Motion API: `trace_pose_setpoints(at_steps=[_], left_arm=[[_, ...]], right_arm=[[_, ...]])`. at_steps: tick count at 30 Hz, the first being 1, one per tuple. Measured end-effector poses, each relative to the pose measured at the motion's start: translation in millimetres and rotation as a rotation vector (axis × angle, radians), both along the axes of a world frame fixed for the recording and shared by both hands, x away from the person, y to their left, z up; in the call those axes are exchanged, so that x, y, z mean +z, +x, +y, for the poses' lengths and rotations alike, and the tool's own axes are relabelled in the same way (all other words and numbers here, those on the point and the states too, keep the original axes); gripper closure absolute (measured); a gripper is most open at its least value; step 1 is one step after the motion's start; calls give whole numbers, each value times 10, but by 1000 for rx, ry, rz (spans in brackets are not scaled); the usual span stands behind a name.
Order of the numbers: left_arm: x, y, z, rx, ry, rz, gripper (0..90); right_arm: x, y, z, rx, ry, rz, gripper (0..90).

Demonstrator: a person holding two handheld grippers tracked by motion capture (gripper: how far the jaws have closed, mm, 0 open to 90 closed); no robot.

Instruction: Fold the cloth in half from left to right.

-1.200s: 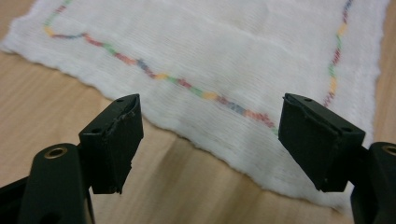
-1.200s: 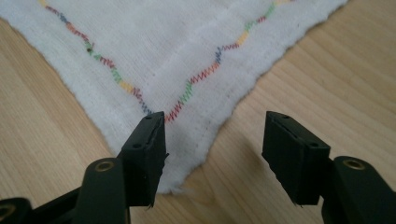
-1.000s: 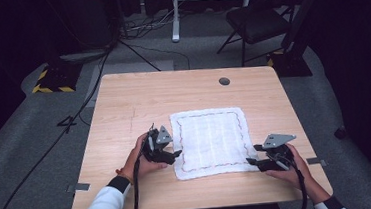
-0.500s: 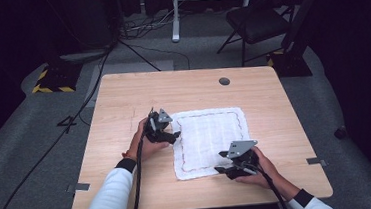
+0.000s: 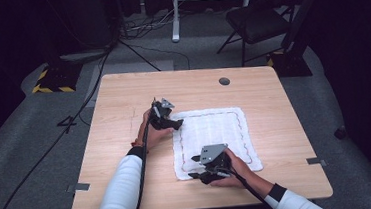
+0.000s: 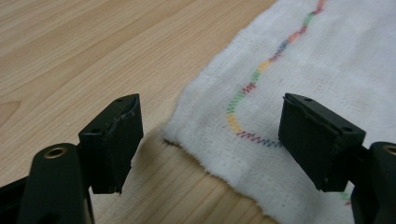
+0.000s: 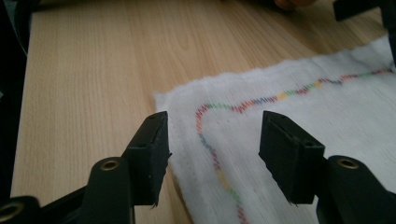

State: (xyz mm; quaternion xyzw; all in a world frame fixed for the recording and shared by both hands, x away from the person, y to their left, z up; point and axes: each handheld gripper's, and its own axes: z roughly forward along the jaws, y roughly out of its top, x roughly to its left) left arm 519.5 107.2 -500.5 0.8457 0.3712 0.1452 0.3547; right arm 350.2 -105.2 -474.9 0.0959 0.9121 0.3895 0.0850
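Both grippers, left (image 5: 175, 123) and right (image 5: 197, 167), gape empty over the cloth's (image 5: 211, 137) left corners (flat on the table (image 5: 123, 109)); pinching shallow probably misses the thin hem.

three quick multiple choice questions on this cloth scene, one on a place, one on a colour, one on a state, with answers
1. Where is the left gripper?
A. at the white cloth's far left corner
B. beside the round hole in the table
C. off the table

2. What colour is the stitched line near the cloth's border?
A. plain black
B. many colours
C. plain gold

3. How do the right gripper's jaws stand?
A. shut on the cloth
B. shut on nothing
C. open, over the cloth's corner

Answers: 1 A, the high view shows it at that corner. 2 B, red, green, yellow and blue stitches show. 3 C, cloth shows in the gap between the jaws, unpinched.
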Motion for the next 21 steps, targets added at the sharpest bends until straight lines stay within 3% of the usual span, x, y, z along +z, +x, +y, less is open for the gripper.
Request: trace_pose_setpoints(at_steps=[9, 12, 13, 15, 21], left_arm=[[-13, -3, 30, -3, 0, 15, 224], [-14, -8, 29, -4, -2, 11, 230], [-9, -9, 36, -27, -8, 15, 244], [-4, -26, 35, -53, -18, 15, 344], [11, -36, 53, -74, -26, 14, 505]], right_arm=[[-108, -109, 350, 60, -62, -30, 442], [-146, -89, 386, 36, -62, -16, 459], [-160, -78, 393, 27, -67, -13, 465], [-177, -51, 391, 15, -60, 0, 487], [-180, 3, 355, -24, -47, 33, 640]])
